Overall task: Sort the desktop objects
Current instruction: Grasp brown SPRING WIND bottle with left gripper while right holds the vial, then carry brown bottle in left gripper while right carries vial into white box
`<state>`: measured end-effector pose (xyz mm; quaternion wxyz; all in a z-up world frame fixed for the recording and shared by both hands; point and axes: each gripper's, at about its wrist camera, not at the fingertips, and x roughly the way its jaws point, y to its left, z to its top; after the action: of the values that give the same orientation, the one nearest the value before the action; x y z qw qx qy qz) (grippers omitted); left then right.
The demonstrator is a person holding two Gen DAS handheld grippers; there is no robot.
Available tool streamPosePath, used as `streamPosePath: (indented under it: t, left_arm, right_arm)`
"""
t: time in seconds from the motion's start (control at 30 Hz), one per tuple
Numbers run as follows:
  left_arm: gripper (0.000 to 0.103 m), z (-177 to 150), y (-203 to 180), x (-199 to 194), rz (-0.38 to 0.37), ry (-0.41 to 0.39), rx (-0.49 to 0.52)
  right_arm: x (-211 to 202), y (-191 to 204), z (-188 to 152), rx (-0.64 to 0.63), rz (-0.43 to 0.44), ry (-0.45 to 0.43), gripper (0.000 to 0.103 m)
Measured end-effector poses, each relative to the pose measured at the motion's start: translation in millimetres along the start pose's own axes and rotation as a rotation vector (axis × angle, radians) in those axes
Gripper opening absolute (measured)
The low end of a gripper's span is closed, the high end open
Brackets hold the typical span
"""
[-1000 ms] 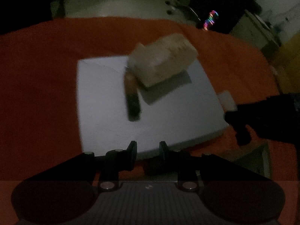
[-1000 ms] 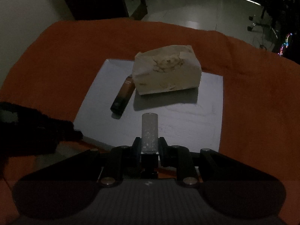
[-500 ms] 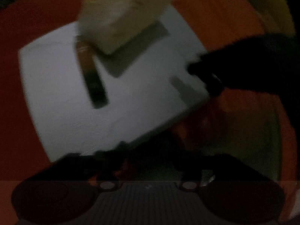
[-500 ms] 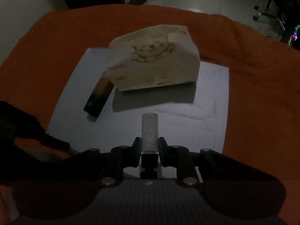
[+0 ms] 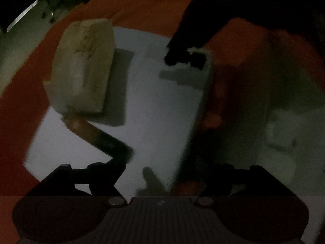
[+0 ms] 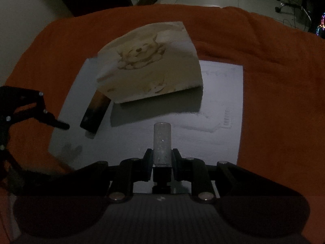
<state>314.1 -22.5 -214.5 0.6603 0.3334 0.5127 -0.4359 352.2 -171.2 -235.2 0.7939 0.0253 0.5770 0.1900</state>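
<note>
A white sheet (image 6: pixel 219 101) lies on an orange cloth (image 6: pixel 284 81). A beige tissue pack with a bear print (image 6: pixel 150 65) sits on it, and a brown-black tube (image 6: pixel 95 111) lies at its left end. My right gripper (image 6: pixel 162 154) is shut on a clear glittery cylinder (image 6: pixel 162 140), held over the sheet's near part. My left gripper (image 5: pixel 162 168) is open, low over the sheet's edge, its left finger close to the tube (image 5: pixel 101 138). It shows as a dark arm (image 6: pixel 30 109) in the right wrist view. The right gripper shows in the left wrist view (image 5: pixel 184 59).
The pack (image 5: pixel 83 67) casts a shadow on the sheet (image 5: pixel 158 111). A pale object (image 5: pixel 284 138) lies dimly to the right off the cloth. Dark floor and chair legs (image 6: pixel 288 2) lie beyond the table.
My left gripper has swung round, moved close to the tube and opened wide. My right gripper has moved forward over the sheet with the cylinder still in it.
</note>
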Motion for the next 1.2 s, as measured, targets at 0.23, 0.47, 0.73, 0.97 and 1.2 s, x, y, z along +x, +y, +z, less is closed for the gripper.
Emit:
streamPosePath:
  t: [0.23, 0.47, 0.73, 0.97, 1.2]
  left_arm:
    - [0.064, -5, 62, -10, 0.002, -0.146, -0.492]
    - [0.064, -3, 97, 20, 0.032, -0.116, -0.86]
    - [0.023, 2, 84, 34, 0.126, -0.123, -0.872]
    - [0.021, 2, 70, 16, 0.143, -0.134, -0.878]
    - [0.021, -9, 45, -38, 0.146, -0.2, -0.863]
  right_arm:
    - [7, -5, 4, 0.022, 0.021, 0.005, 0.022]
    - [12, -11, 7, 0.049, 0.011, 0.007, 0.022]
    - [8, -13, -1, 0.074, 0.015, 0.003, 0.022]
    - [-11, -9, -5, 0.071, 0.021, -0.027, 0.022]
    - [-36, 12, -19, 0.024, -0.007, -0.111, 0.022]
